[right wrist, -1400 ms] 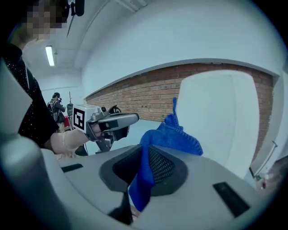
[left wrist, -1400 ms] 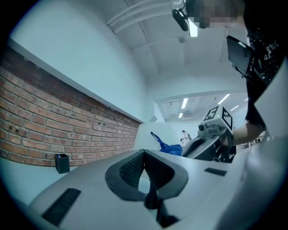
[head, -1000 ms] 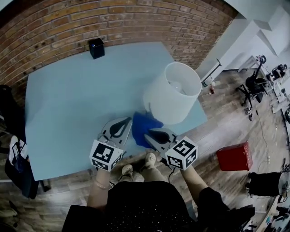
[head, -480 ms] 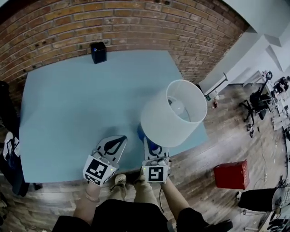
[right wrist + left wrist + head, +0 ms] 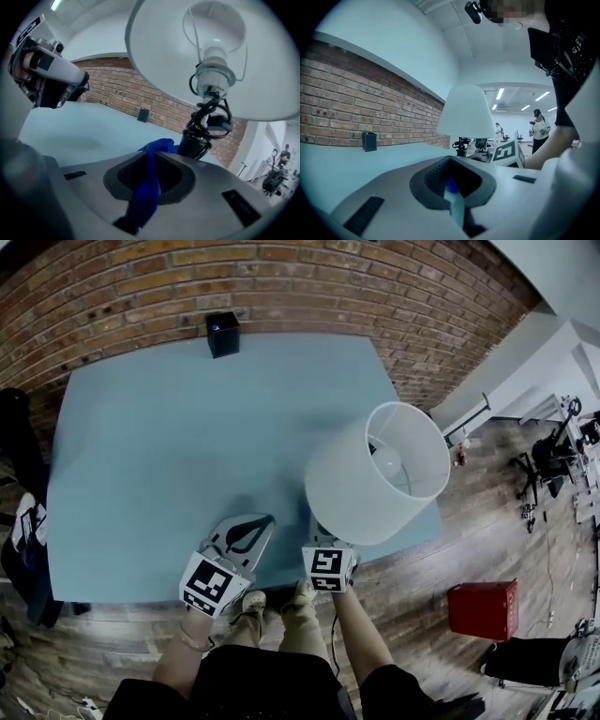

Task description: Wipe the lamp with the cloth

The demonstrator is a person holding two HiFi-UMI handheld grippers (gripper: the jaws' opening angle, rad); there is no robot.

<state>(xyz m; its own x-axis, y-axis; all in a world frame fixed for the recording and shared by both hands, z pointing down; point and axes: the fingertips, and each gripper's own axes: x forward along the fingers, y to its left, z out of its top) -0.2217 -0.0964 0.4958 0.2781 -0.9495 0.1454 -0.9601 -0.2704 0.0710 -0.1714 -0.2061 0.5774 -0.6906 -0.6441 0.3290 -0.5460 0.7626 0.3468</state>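
Two grippers are sitting low in the head view, at the near edge of the pale blue table. The right gripper is pinching a blue cloth between its closed jaws. The fabric is bunching up past the tips and hanging down the slot. Its nose is tucking under the white shade of the lamp at the right of the frame. The cloth is lying just beside the lamp's black stem (wound with black cord), though contact is hard to judge. The left gripper is resting to its left, jaws drawn together with nothing clamped; a small blue fleck in the slit is probably the cloth beyond. A black box is standing at the table's far edge, upper left of centre, by the brick wall.
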